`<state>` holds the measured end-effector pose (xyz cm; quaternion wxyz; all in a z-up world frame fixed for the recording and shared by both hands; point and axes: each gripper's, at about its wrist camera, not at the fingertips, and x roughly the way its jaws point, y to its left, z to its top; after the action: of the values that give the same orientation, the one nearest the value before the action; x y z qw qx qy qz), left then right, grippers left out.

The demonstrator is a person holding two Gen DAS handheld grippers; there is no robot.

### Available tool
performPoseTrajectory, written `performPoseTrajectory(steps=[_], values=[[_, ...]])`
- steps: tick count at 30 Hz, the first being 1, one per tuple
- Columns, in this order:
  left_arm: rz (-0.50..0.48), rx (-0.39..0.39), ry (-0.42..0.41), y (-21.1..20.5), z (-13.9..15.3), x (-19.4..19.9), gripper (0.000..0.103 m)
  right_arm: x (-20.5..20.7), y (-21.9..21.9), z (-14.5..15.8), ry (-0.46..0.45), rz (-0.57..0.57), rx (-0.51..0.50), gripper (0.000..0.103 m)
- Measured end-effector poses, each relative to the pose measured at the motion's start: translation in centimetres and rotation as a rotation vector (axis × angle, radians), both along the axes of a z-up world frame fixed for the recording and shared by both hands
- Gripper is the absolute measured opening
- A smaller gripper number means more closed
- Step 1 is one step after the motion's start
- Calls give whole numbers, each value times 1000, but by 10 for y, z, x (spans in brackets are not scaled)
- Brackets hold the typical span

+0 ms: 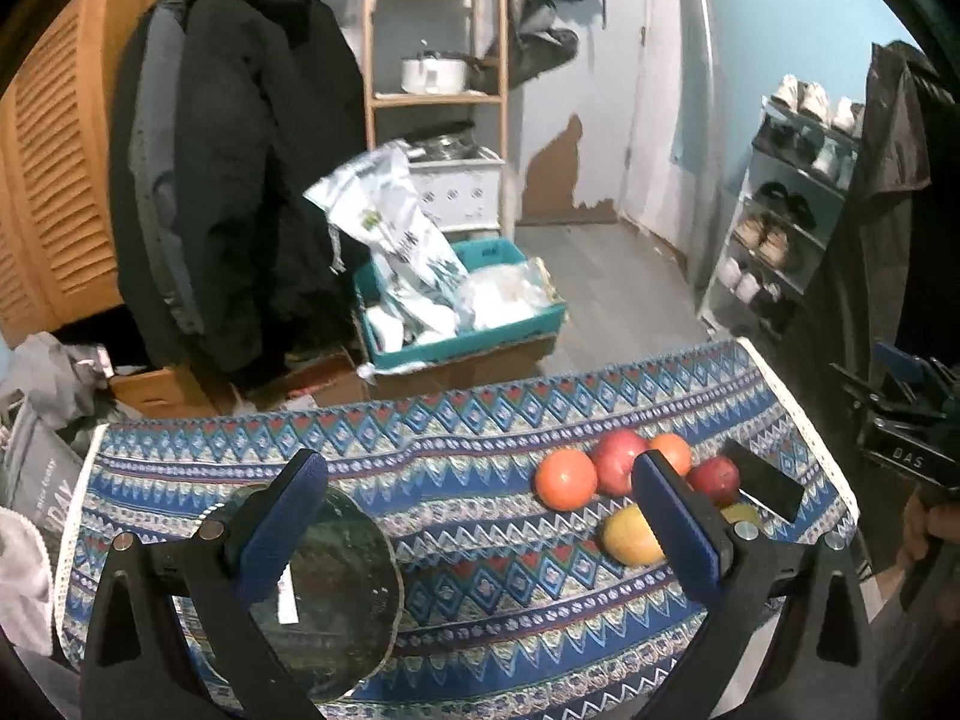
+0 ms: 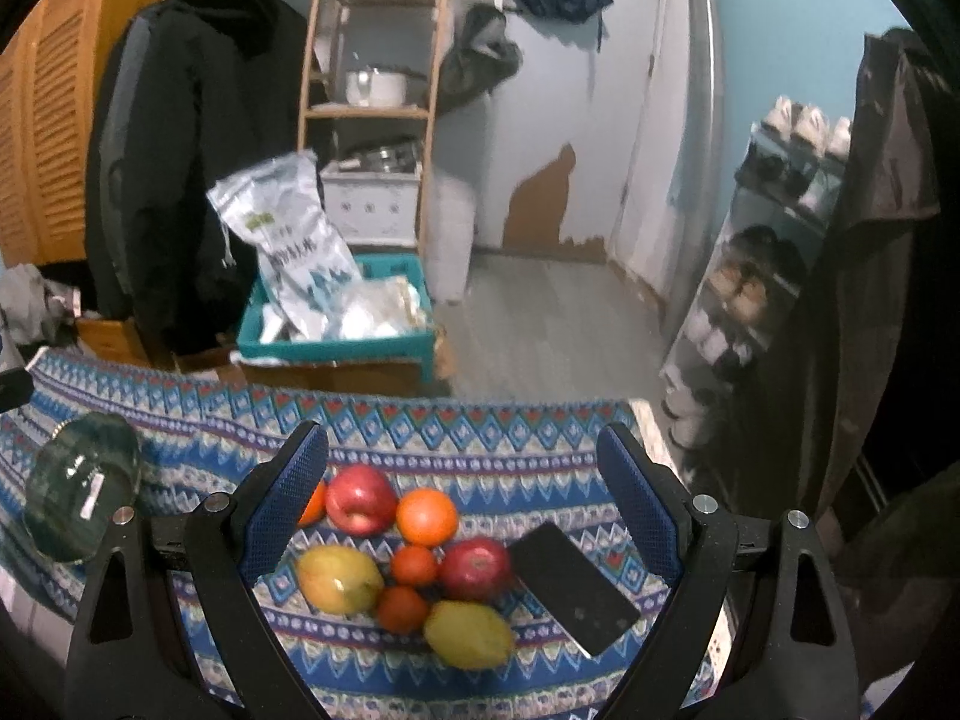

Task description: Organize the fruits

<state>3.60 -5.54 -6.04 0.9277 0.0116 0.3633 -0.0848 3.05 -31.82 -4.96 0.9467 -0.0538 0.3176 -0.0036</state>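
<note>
A pile of fruit lies on the patterned blue tablecloth (image 2: 480,438): two red apples (image 2: 359,498) (image 2: 475,567), an orange (image 2: 427,516), two small tangerines (image 2: 414,564), and two yellow mangoes (image 2: 339,577) (image 2: 469,633). My right gripper (image 2: 462,468) is open and empty above the pile. A dark green glass plate (image 1: 336,594) lies on the cloth at the left, under my open, empty left gripper (image 1: 480,492). In the left wrist view the orange (image 1: 565,478), apple (image 1: 618,459) and mango (image 1: 633,534) sit to the right.
A black phone (image 2: 573,585) lies right of the fruit, near the table's right edge. Beyond the table are a teal crate (image 2: 336,342) with bags, a hanging black coat (image 2: 180,168), a wooden shelf (image 2: 372,108) and a shoe rack (image 2: 750,276).
</note>
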Motion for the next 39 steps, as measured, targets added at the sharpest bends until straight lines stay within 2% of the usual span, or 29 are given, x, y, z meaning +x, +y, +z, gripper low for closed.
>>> performPoseTrajectory(steps=[15, 24, 39], values=[[-88, 26, 185, -38, -59, 20, 102, 18, -28, -75, 247, -19, 32, 89], [-151, 86, 233, -74, -87, 24, 102, 24, -38, -120, 384, -30, 29, 89], [-212, 71, 374, -110, -152, 41, 102, 32, -39, -184, 571, 5, 6, 89]])
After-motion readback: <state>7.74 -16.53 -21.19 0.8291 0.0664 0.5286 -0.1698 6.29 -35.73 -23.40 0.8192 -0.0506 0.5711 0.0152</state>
